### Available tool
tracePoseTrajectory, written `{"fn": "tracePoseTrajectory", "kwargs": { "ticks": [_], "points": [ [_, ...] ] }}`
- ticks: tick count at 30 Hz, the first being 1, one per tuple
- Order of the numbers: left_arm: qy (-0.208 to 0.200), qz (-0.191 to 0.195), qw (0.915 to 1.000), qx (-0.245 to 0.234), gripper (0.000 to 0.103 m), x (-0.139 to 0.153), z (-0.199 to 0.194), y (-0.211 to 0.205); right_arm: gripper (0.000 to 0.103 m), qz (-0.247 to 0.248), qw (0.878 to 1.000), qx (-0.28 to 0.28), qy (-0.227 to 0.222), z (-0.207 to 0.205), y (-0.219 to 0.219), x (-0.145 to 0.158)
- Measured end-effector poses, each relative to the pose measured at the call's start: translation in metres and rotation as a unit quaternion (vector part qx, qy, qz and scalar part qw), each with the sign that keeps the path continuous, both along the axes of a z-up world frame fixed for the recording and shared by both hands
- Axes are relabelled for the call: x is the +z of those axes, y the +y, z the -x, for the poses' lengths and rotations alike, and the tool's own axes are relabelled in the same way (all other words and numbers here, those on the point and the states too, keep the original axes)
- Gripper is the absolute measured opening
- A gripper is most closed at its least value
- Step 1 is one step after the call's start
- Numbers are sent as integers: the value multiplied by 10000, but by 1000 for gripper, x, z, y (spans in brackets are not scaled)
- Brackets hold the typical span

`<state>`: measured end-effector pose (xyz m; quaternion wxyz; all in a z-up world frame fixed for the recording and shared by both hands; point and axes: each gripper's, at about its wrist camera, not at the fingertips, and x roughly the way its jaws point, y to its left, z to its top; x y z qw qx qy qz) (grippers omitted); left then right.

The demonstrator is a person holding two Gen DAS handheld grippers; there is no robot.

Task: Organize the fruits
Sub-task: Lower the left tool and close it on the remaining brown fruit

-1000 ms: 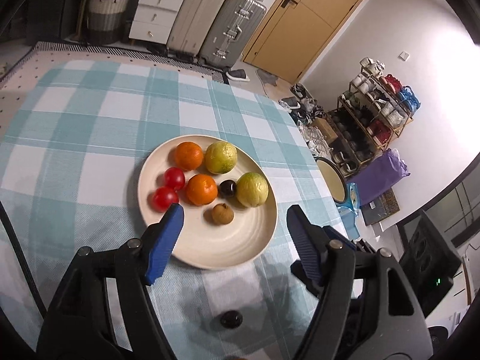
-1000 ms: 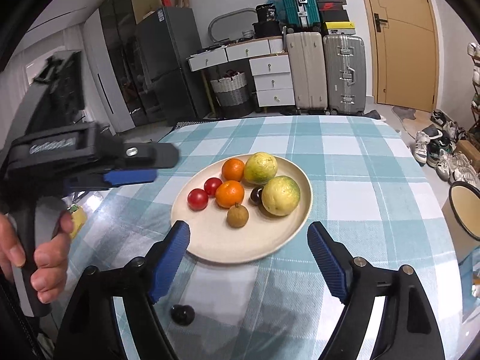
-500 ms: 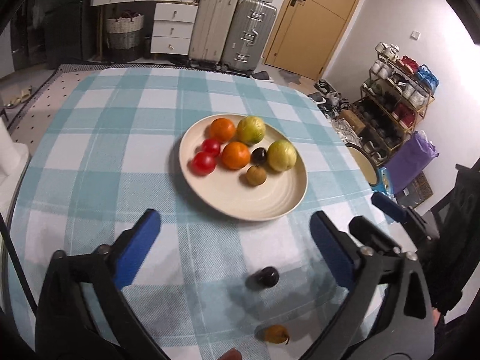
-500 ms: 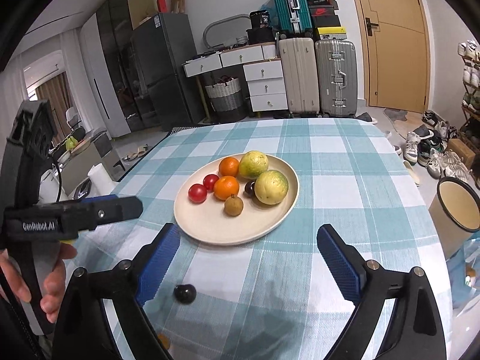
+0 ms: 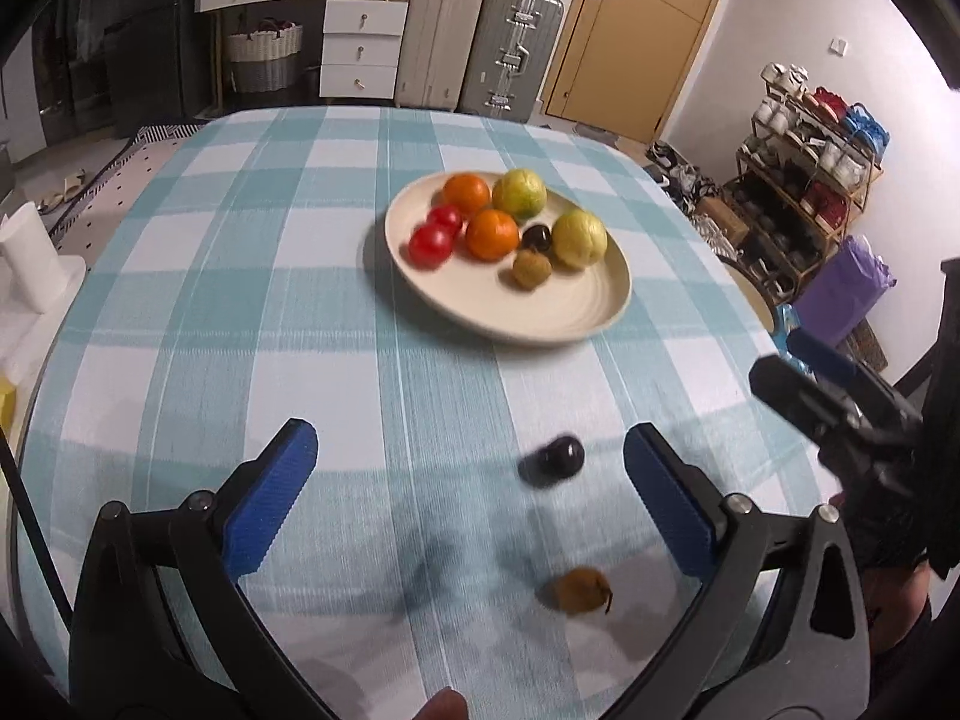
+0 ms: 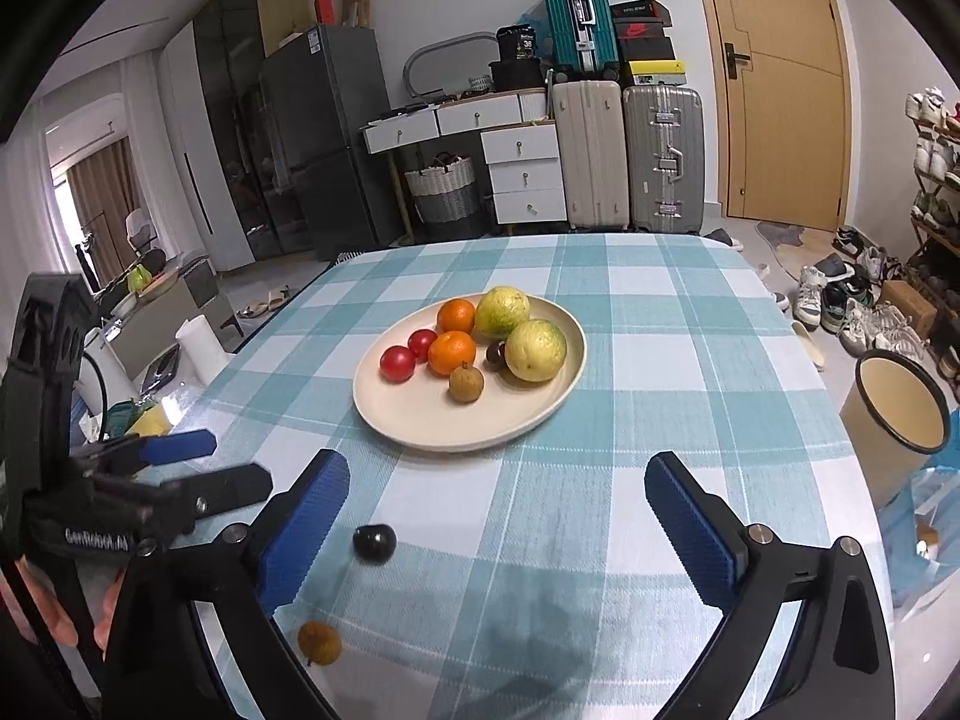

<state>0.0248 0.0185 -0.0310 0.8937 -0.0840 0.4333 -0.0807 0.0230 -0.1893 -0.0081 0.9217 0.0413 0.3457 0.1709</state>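
A cream plate [image 5: 558,306] [image 6: 444,420] on the teal checked tablecloth holds two oranges [image 6: 456,315], two tomatoes [image 6: 397,363], two yellow-green fruits [image 6: 535,351], a dark plum [image 6: 495,354] and a brown longan [image 6: 465,384]. Nearer me, a loose dark plum [image 5: 561,456] [image 6: 374,542] and a loose brown longan [image 5: 579,588] [image 6: 319,642] lie on the cloth. My left gripper [image 5: 468,444] [image 6: 204,468] hovers open over the cloth, the loose plum just inside its right finger and untouched. My right gripper [image 6: 498,471] [image 5: 828,384] has its jaws opening, with nothing between them.
A cream bin with a dark rim [image 6: 894,402] stands off the table's right edge by a shoe rack [image 5: 804,180]. Suitcases [image 6: 630,162] and white drawers [image 6: 522,174] line the far wall. A paper roll [image 6: 201,342] stands off the left edge.
Both grippers have drawn back from the plate toward the table's near edge and their jaws have spread wider. The loose longan has come into view beside the loose plum.
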Motion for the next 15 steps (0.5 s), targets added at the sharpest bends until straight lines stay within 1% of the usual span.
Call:
{"fn": "tracePoseTrajectory", "kwargs": {
  "ticks": [5, 10, 11, 15],
  "points": [
    [291, 64, 9996, -36, 102, -14, 8, -4, 102, 19, 10000, 1, 52, 9, -2, -2],
    [379, 51, 9990, -211, 102, -21, 15, -15, 102, 53, 9999, -19, 153, 17, -2, -8],
    [405, 61, 9987, -307, 102, -23, 17, -20, 102, 59, 9998, -26, 196, 18, -3, -10],
    [450, -51, 9977, -502, 101, -30, 25, -32, 102, 61, 9994, -80, 328, 23, -6, -16]
  ]
}}
